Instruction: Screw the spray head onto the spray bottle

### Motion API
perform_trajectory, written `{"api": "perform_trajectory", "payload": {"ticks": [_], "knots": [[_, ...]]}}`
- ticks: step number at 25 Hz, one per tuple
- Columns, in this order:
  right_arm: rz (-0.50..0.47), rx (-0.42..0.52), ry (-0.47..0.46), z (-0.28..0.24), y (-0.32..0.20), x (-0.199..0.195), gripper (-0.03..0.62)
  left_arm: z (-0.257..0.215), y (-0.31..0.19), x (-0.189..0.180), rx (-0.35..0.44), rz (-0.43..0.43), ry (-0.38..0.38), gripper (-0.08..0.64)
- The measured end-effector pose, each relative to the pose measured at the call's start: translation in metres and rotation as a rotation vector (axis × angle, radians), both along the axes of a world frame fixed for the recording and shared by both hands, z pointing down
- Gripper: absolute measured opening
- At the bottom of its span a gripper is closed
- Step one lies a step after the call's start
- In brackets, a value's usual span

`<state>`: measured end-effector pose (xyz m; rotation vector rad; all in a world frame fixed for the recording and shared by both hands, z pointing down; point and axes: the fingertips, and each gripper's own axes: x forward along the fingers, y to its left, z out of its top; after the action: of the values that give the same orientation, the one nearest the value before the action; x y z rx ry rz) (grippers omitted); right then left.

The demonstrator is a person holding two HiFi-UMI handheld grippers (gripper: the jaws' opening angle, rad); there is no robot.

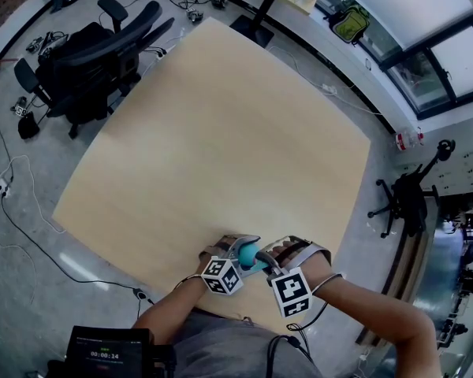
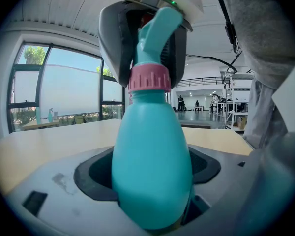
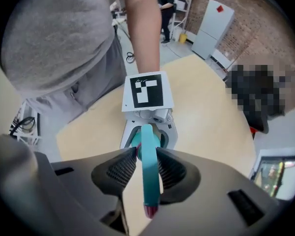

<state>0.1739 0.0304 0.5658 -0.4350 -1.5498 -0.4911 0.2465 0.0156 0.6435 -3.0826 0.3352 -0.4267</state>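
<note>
Left gripper view: the left gripper's (image 1: 235,257) jaws clamp the teal spray bottle (image 2: 152,166) over the worktop's (image 1: 221,132) near edge. The right gripper's (image 3: 143,168) jaws pinch the spray head (image 2: 155,38) from above. Its pink collar (image 2: 149,80) sits on the neck, and some tightening is probably left.

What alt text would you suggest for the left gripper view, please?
The left gripper holds a teal bottle upright, filling the middle of the frame. From above, the right gripper grips its teal spray head, just over a pink collar. Behind are a pale table and tall windows.
</note>
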Motion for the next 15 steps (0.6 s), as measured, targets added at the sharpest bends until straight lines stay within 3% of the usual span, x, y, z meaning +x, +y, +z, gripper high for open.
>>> {"api": "perform_trajectory", "payload": {"ticks": [3, 6, 15], "knots": [[-0.076, 0.072, 0.054, 0.0057, 0.0026, 0.0023, 0.132, 0.0009, -0.0004, 0.0013, 0.000, -0.001, 0.000, 0.391], [-0.120, 0.059, 0.059, 0.0068, 0.0015, 0.0047, 0.132, 0.0015, -0.0019, 0.0020, -0.001, -0.003, 0.000, 0.391], [-0.030, -0.024, -0.007, 0.0098, -0.0007, 0.0048, 0.132, 0.0042, -0.0010, 0.0014, -0.003, -0.009, 0.005, 0.391]]}}
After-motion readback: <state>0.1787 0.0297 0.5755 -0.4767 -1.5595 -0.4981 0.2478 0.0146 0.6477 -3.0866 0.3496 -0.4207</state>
